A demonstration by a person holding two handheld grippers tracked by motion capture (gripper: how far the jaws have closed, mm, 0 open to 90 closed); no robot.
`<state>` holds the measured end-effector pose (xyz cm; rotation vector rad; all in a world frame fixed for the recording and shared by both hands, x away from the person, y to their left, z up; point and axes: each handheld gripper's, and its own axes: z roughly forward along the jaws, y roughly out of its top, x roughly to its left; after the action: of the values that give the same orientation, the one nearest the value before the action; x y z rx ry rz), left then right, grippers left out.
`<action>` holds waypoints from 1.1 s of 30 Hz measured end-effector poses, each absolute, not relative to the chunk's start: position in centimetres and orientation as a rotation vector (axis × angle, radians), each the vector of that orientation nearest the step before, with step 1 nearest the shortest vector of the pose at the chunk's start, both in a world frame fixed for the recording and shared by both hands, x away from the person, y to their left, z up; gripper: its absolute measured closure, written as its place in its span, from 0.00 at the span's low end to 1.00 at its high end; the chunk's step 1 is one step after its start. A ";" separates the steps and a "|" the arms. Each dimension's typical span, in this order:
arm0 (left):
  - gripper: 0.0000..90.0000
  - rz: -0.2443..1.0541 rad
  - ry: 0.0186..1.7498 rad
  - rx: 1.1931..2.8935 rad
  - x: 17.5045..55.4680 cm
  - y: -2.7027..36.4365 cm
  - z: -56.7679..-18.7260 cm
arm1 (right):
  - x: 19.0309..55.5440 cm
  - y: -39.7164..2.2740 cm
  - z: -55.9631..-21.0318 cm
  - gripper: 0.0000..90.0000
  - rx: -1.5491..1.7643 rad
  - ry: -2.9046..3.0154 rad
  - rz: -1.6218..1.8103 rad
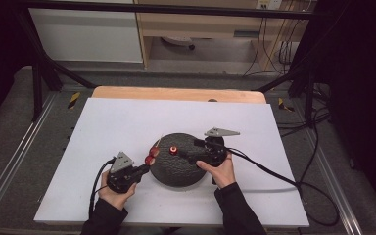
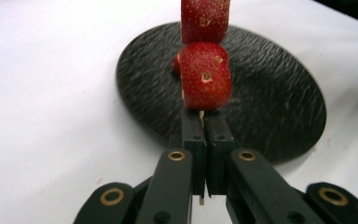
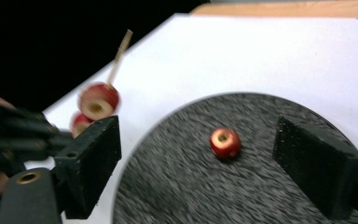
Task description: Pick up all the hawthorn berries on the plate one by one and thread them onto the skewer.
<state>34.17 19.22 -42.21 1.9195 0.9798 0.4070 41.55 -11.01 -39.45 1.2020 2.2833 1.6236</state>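
My left gripper (image 2: 204,127) is shut on the lower end of a thin wooden skewer (image 3: 119,50) that carries two red fruit pieces (image 2: 205,81). It holds the skewer at the left rim of a round black textured plate (image 1: 181,172), tilted up and away. A third red fruit piece (image 3: 224,143) with a hole through it lies loose on the plate. My right gripper (image 3: 207,159) stands open low over the plate with that loose piece ahead of it, between the lines of its two pads and touching neither. In the high view the skewered fruit (image 1: 152,155) is just left of the right gripper (image 1: 182,153).
The plate rests on a white sheet (image 1: 127,122) that covers a wooden table (image 1: 176,93). Black cables (image 1: 274,174) trail from both grippers over the sheet. A dark metal frame (image 1: 39,73) and grey floor surround the table.
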 end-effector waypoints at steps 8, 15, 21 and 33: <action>0.98 0.388 0.987 1.956 33.3 22.0 -42.8 | 42.8 -9.7 -38.8 0.12 1.132 2.460 1.384; 0.98 0.390 0.961 1.993 33.1 22.7 -43.1 | 44.4 -8.2 -38.5 0.11 1.084 2.574 1.204; 0.98 0.383 0.979 1.989 33.3 23.5 -43.3 | 45.7 -7.1 -38.4 0.13 1.058 2.642 1.075; 0.98 0.381 0.991 1.983 33.3 23.8 -43.4 | 47.9 -4.4 -39.0 0.26 1.075 2.757 0.897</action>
<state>33.35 23.79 -43.41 1.9830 0.9912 0.3807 47.91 -4.36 -39.01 1.0749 2.7575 0.8968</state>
